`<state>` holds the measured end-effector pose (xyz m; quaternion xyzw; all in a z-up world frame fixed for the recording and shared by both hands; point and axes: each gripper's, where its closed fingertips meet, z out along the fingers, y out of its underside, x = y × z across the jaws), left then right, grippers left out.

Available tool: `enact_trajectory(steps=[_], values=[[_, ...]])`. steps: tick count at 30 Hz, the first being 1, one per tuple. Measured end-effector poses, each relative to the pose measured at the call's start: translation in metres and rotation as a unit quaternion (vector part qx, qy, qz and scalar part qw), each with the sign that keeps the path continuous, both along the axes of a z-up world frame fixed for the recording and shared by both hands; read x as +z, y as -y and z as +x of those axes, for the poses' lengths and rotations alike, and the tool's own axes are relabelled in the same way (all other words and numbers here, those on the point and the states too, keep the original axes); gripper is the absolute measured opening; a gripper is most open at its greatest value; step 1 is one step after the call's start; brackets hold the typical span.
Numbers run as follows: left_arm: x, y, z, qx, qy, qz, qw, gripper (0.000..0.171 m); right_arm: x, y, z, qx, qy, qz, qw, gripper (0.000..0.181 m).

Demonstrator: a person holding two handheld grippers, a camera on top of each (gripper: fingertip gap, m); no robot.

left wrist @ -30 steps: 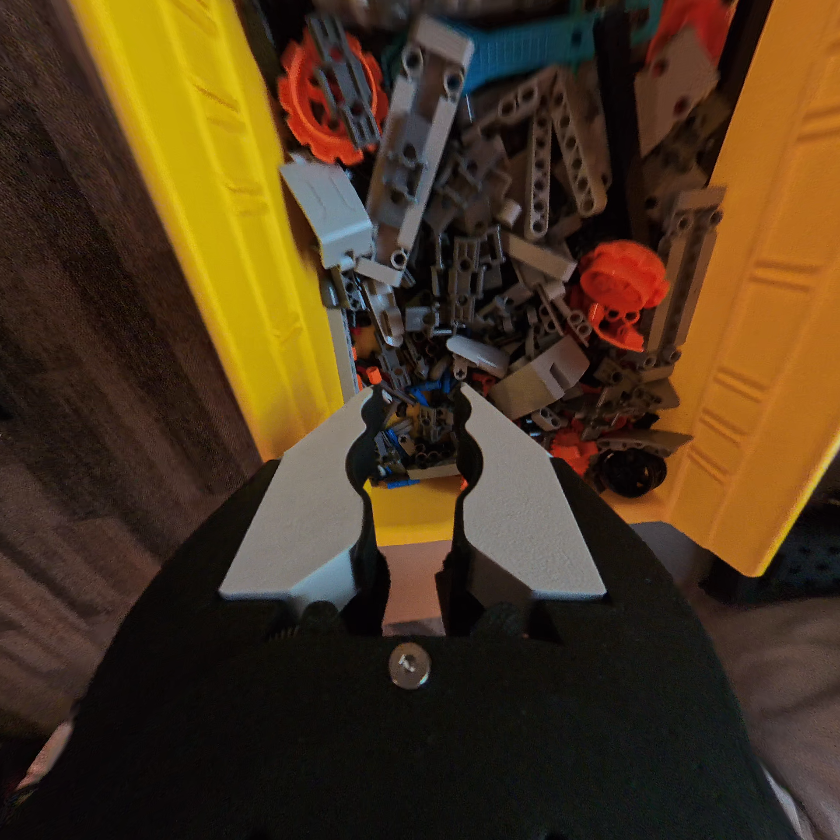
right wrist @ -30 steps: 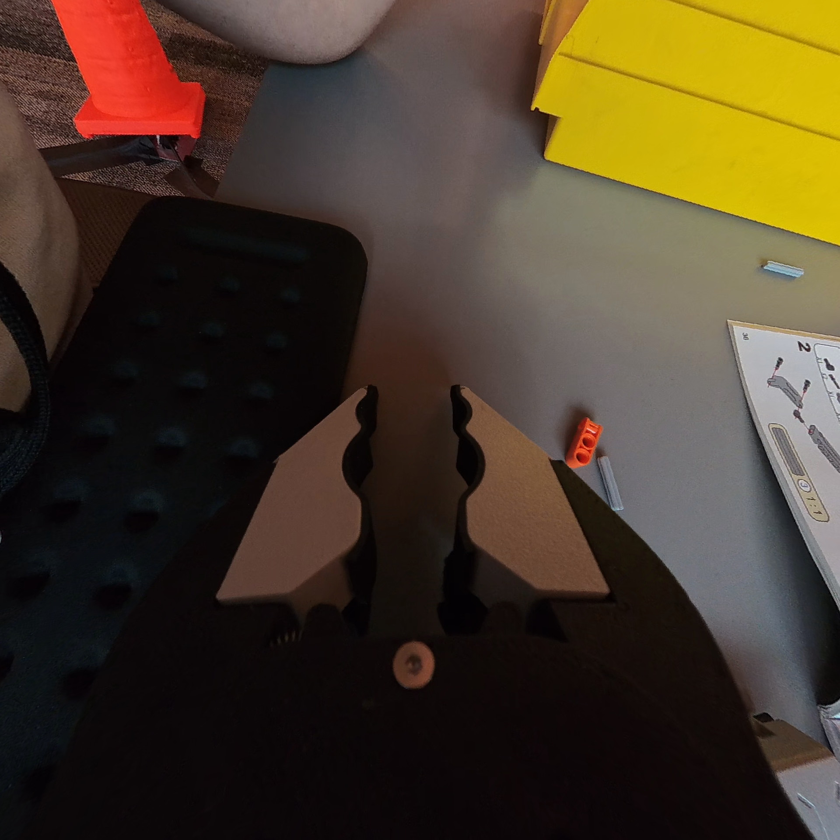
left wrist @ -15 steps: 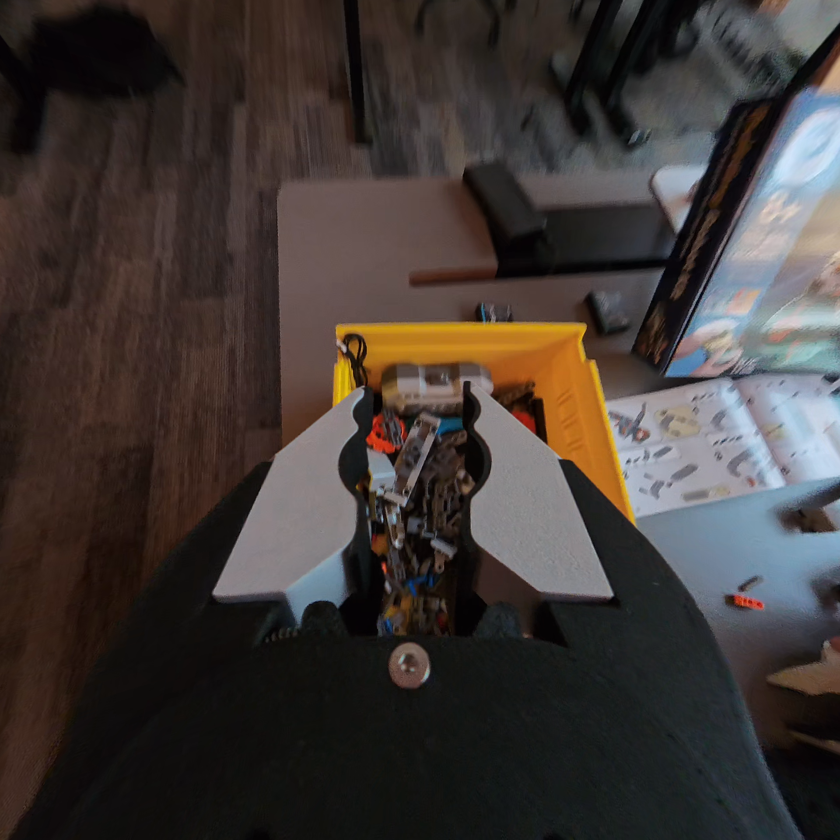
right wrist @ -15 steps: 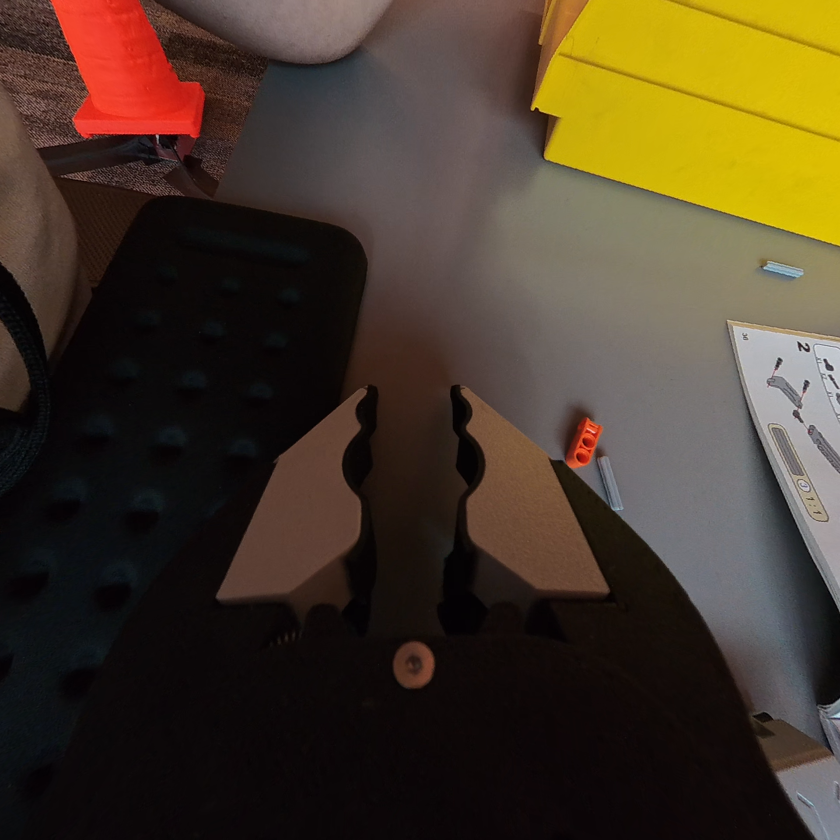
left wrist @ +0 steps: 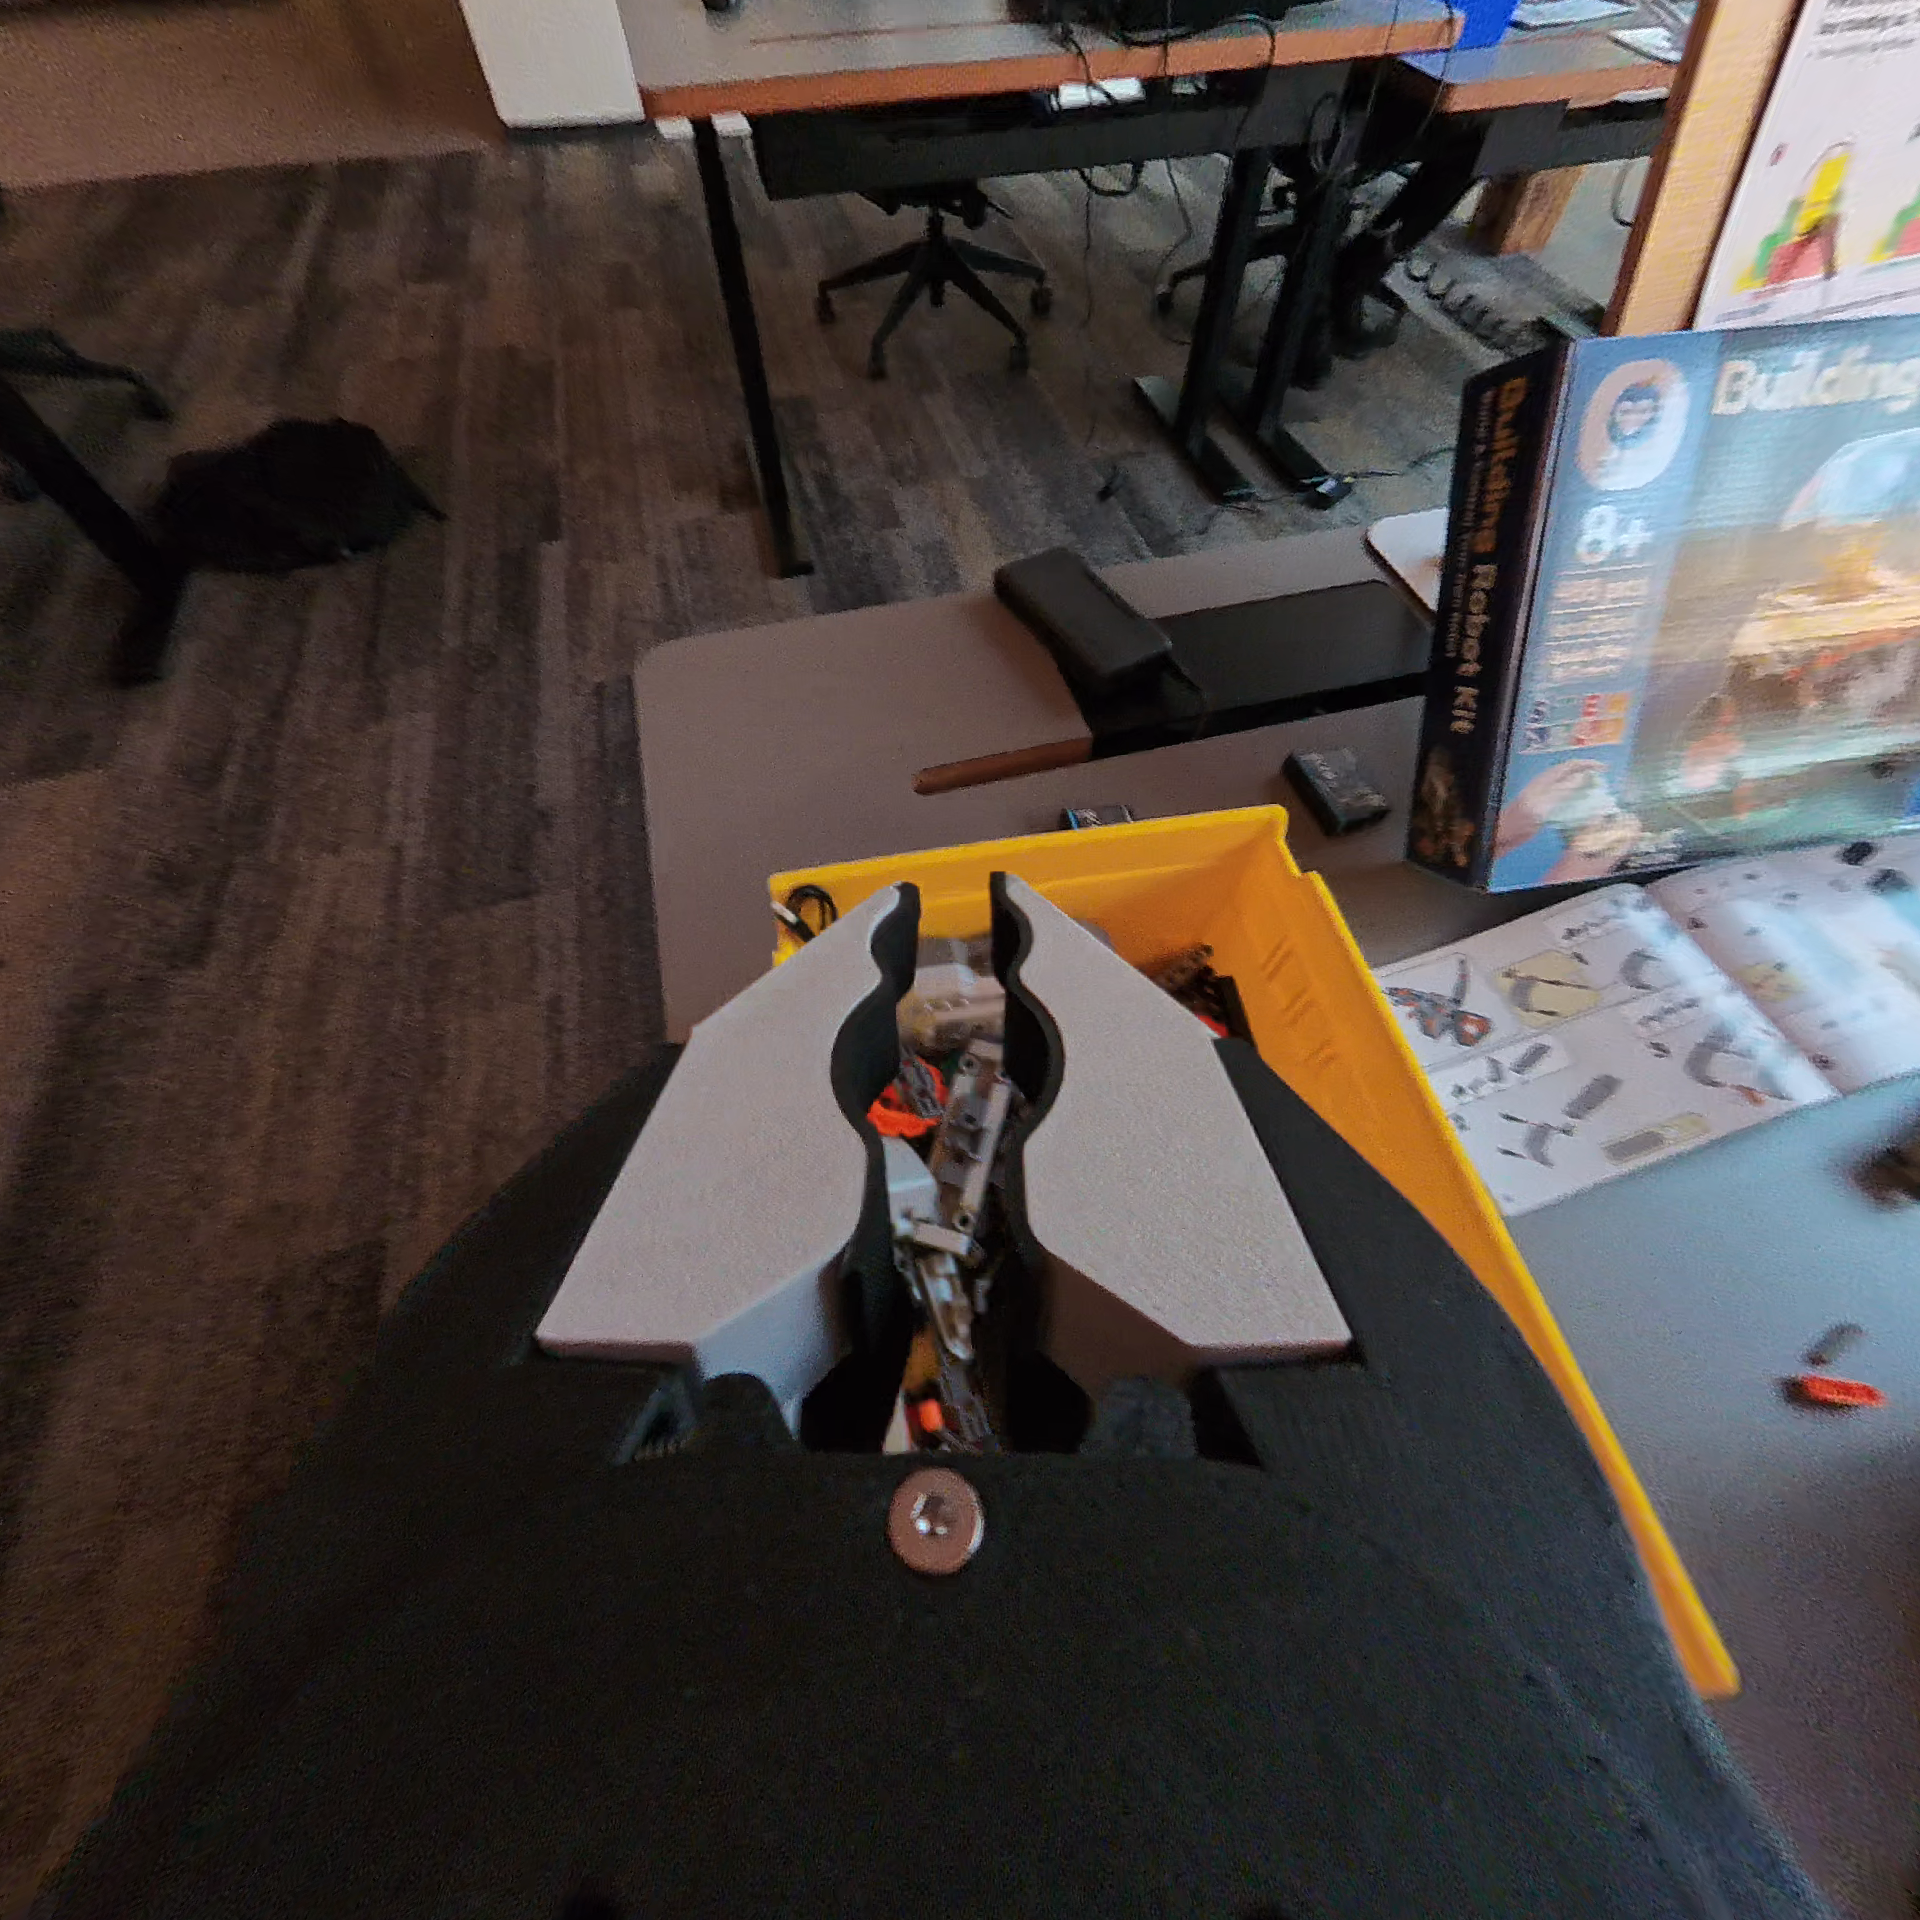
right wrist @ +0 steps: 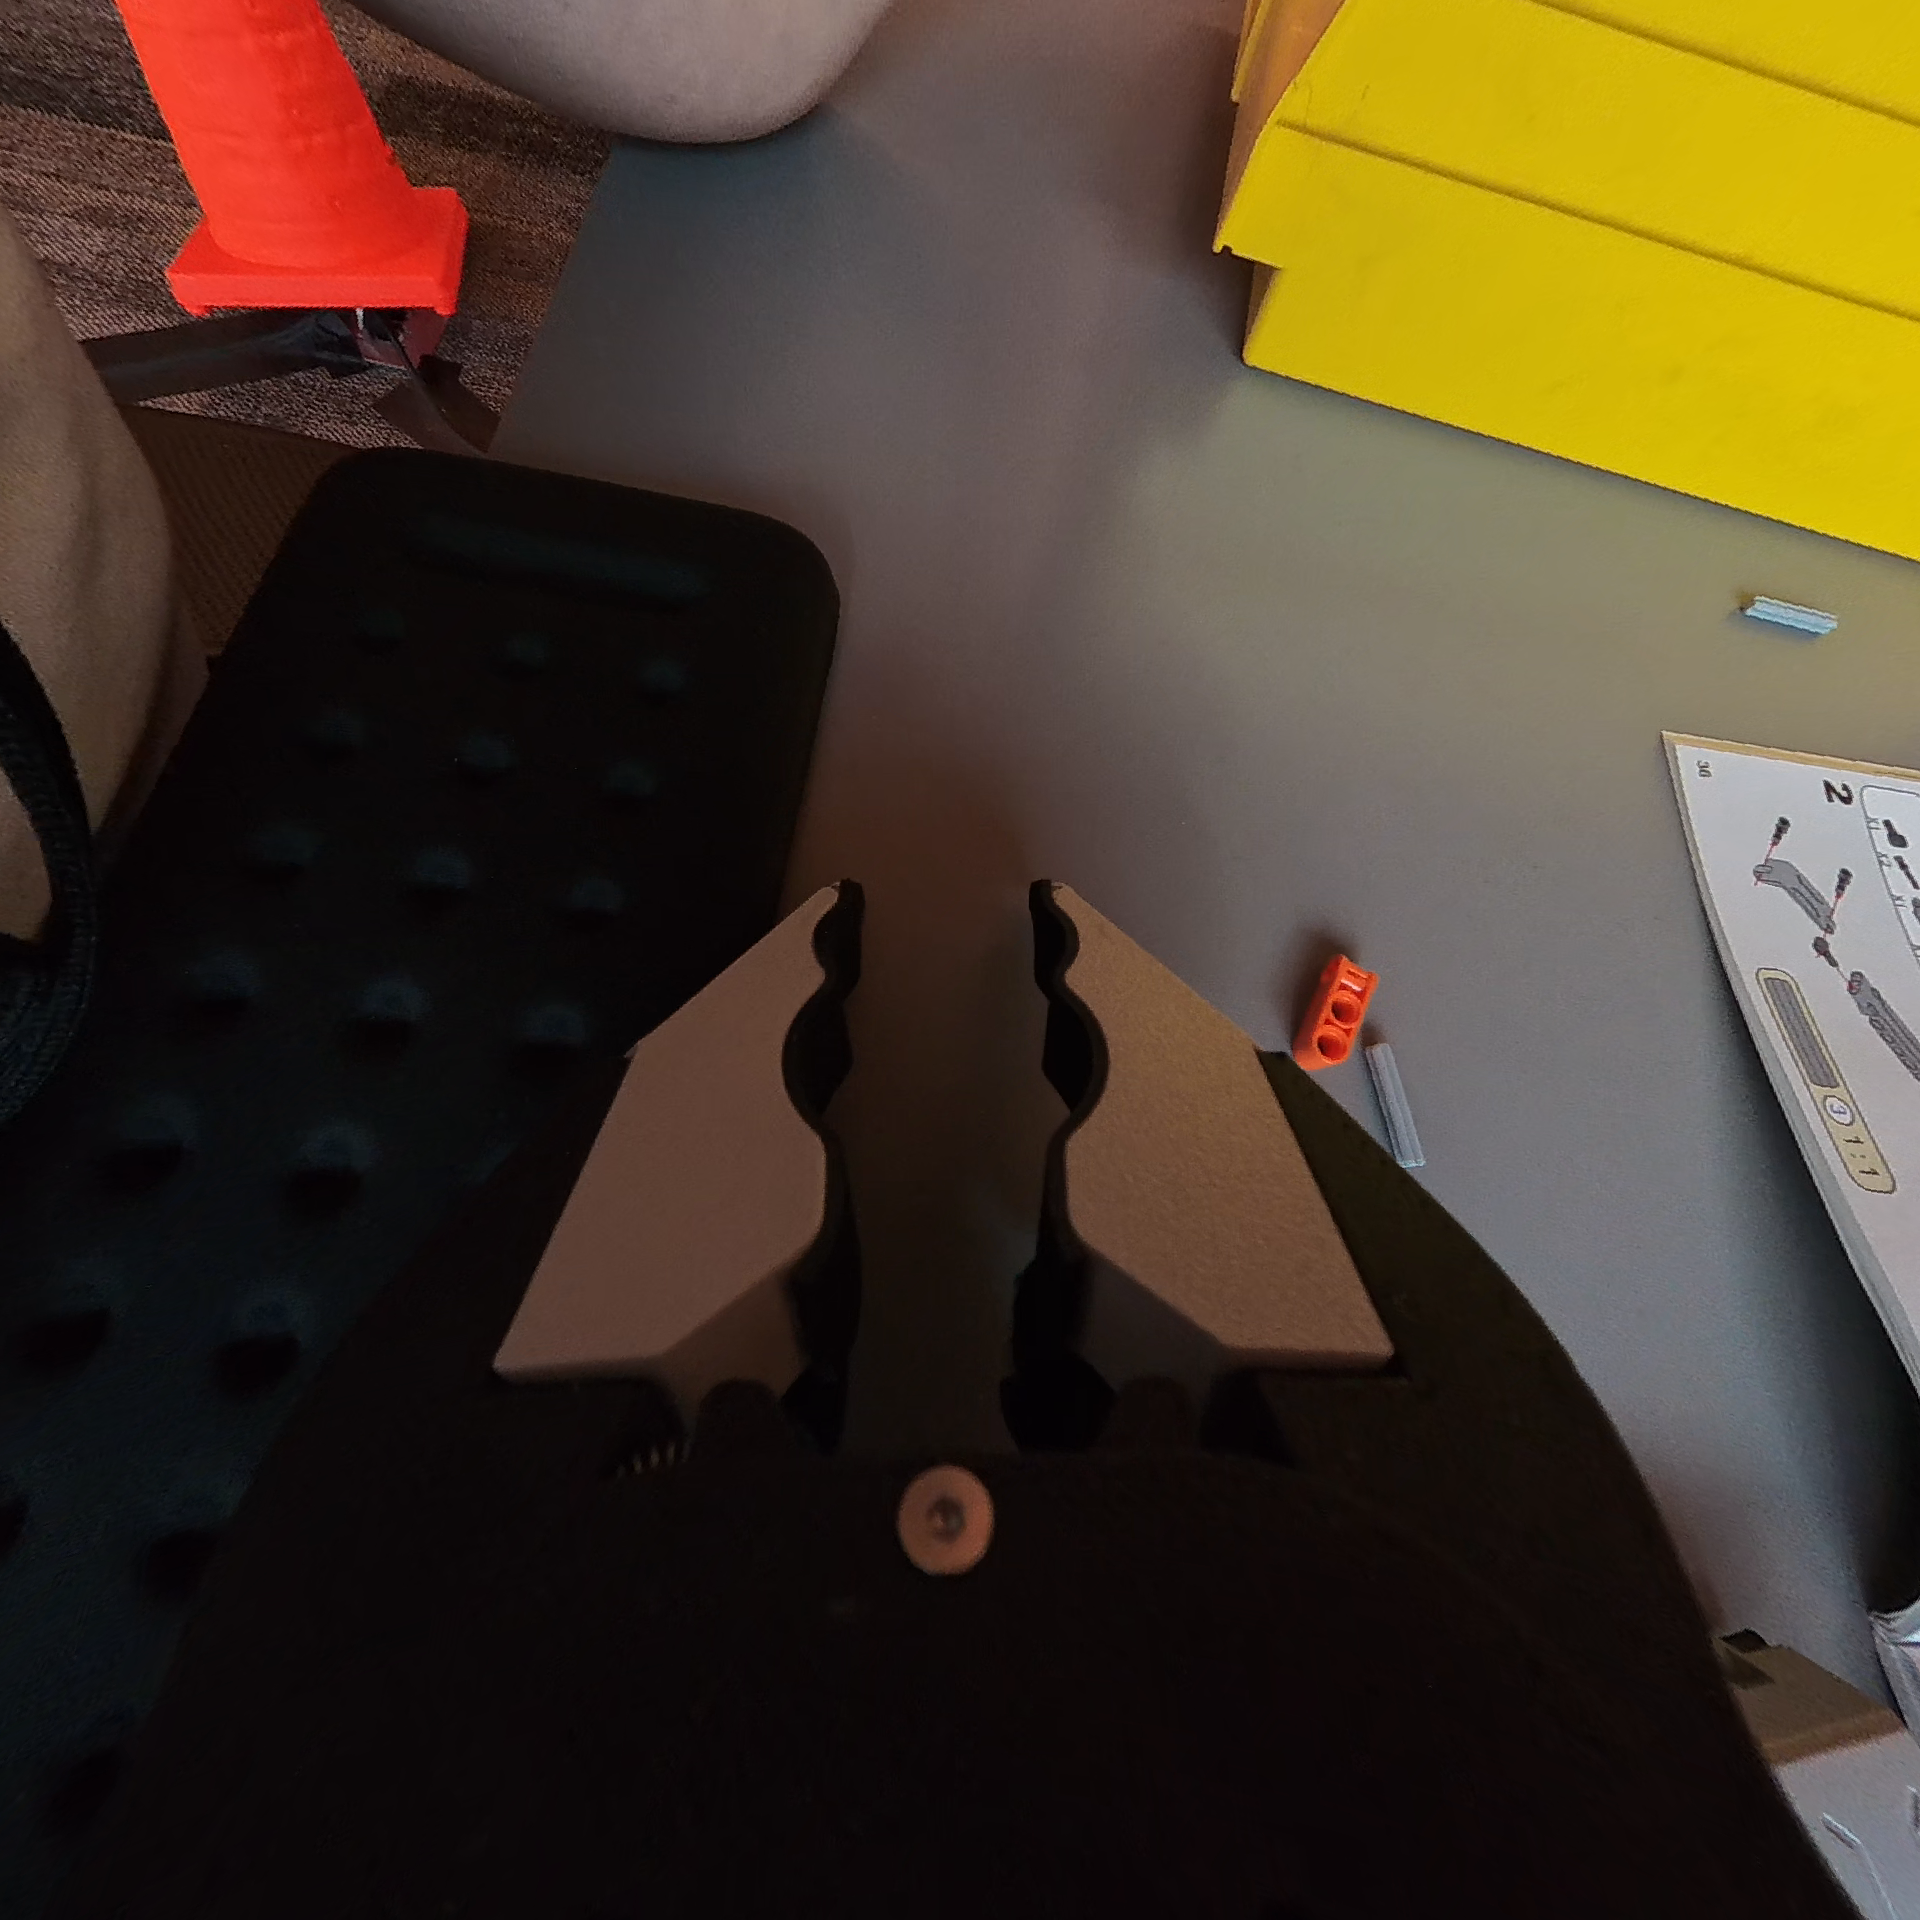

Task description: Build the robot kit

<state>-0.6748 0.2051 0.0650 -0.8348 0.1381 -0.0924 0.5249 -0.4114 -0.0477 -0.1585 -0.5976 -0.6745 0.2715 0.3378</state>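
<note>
In the left wrist view my left gripper (left wrist: 951, 885) hangs high above a yellow bin (left wrist: 1351, 1023) heaped with grey, black and orange building pieces (left wrist: 956, 1127). Its jaws stand a narrow gap apart and nothing shows between the tips. In the right wrist view my right gripper (right wrist: 945, 891) is open and empty, low over the grey table (right wrist: 1039, 468). A small orange two-hole piece (right wrist: 1335, 1013) and a short grey pin (right wrist: 1392, 1103) lie just right of its right finger. A black dimpled pad (right wrist: 468, 831) lies to its left.
Stacked yellow bins (right wrist: 1558, 208) sit at the right view's top right, a pale pin (right wrist: 1787, 618) and an instruction booklet (right wrist: 1818, 987) to the right, an orange cone (right wrist: 301, 156) top left. The left view shows a kit box (left wrist: 1683, 603), an open booklet (left wrist: 1610, 1029), desks and a chair (left wrist: 935, 260). The grippers' ends are close to 45 cm from one another. To reach the short grey pin (right wrist: 1392, 1103) in a straight line is about 8 cm for my right fingers, about 40 cm for my left.
My left gripper rose out of the yellow bin, tilted up to face the room, and its jaws have narrowed. The right gripper has not moved.
</note>
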Motion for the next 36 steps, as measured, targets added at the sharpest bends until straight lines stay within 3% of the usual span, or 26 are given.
enact_trajectory(steps=[5, 9, 12, 14, 17, 20, 26, 30, 33, 36], values=[[0.028, -0.002, 0.000, 0.022, -0.027, 0.096, 0.995, 0.000, 0.000, 0.000, 0.000, 0.000, 0.000, -0.002, 1.000, 0.033], [0.056, 0.010, 0.006, 0.014, 0.003, 0.178, 0.984, 0.001, 0.000, 0.000, 0.000, -0.001, 0.000, -0.002, 1.000, 0.033], [0.078, 0.021, 0.015, -0.009, 0.042, 0.241, 0.970, 0.011, 0.000, 0.000, 0.000, 0.000, 0.000, 0.002, 1.000, 0.033], [0.081, 0.027, 0.021, -0.028, 0.036, 0.250, 0.967, 0.015, 0.000, 0.000, 0.001, 0.000, 0.001, 0.002, 1.000, 0.033], [0.085, 0.030, 0.020, -0.026, 0.003, 0.280, 0.960, 0.000, 0.000, 0.000, 0.001, 0.001, 0.001, 0.002, 1.000, 0.033], [0.088, 0.035, 0.025, -0.046, -0.002, 0.300, 0.953, 0.000, 0.000, 0.001, 0.001, 0.001, 0.001, 0.001, 1.000, 0.033], [0.069, 0.026, 0.028, -0.054, -0.066, 0.275, 0.958, 0.000, 0.000, 0.001, 0.001, 0.002, 0.002, 0.001, 1.000, 0.033], [0.012, 0.004, 0.024, -0.048, -0.088, 0.122, 0.988, 0.000, 0.000, 0.001, 0.001, 0.002, 0.002, 0.002, 1.000, 0.033], [-0.020, -0.019, 0.024, -0.044, -0.064, 0.065, 0.995, 0.006, 0.000, 0.000, 0.001, 0.001, 0.001, -0.005, 1.000, 0.033], [-0.052, -0.032, 0.038, -0.066, -0.027, -0.006, 0.997, 0.025, 0.000, 0.000, 0.001, 0.000, 0.001, -0.003, 1.000, 0.033]])
